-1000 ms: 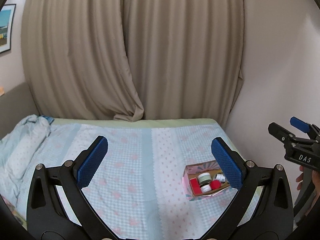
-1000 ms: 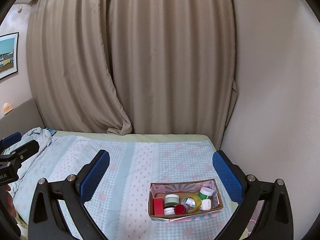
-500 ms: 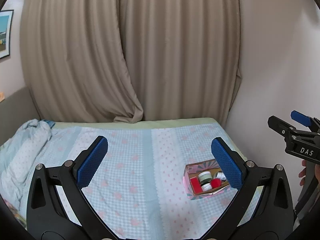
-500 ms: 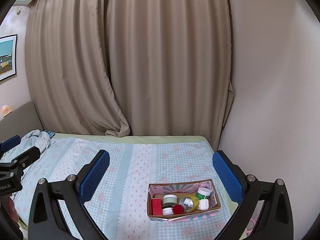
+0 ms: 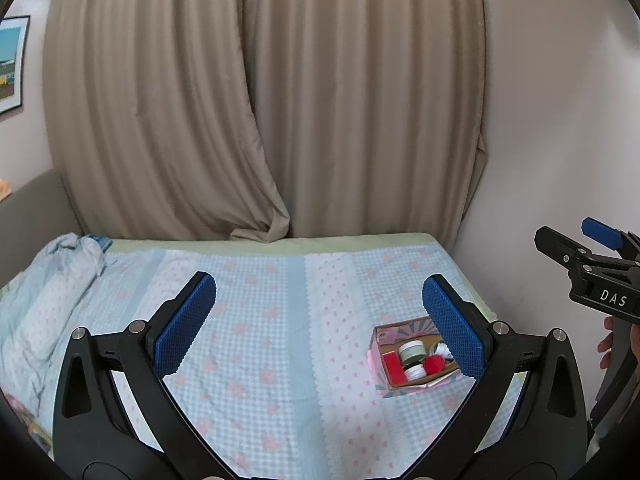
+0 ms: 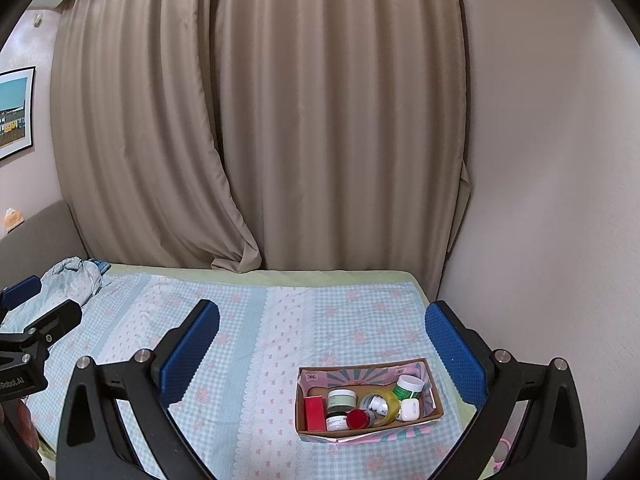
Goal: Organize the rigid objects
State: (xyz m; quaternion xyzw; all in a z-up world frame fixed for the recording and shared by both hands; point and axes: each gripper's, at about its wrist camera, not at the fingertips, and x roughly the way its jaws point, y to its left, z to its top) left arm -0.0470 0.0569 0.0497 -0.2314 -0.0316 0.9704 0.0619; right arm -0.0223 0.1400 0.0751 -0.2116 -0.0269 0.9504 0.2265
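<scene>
1. While both tools hover above the bed (image 6: 280,320), the left gripper (image 5: 316,320) gapes wide, holding nothing.
2. Right gripper (image 6: 322,346): spread wide too, empty.
3. Cardboard box (image 6: 434,398) sits near the bed's right edge, packed with jars (image 6: 342,399), a red block (image 6: 315,412), possibly tape.

Left gripper (image 5: 319,325) spread, box (image 5: 414,360) on bed (image 5: 260,344)

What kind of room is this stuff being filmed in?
Most likely a bedroom in a home. A bed with a blue checked floral sheet fills the floor, a rumpled blanket lies at its far left, and long beige curtains hang behind it.
</scene>
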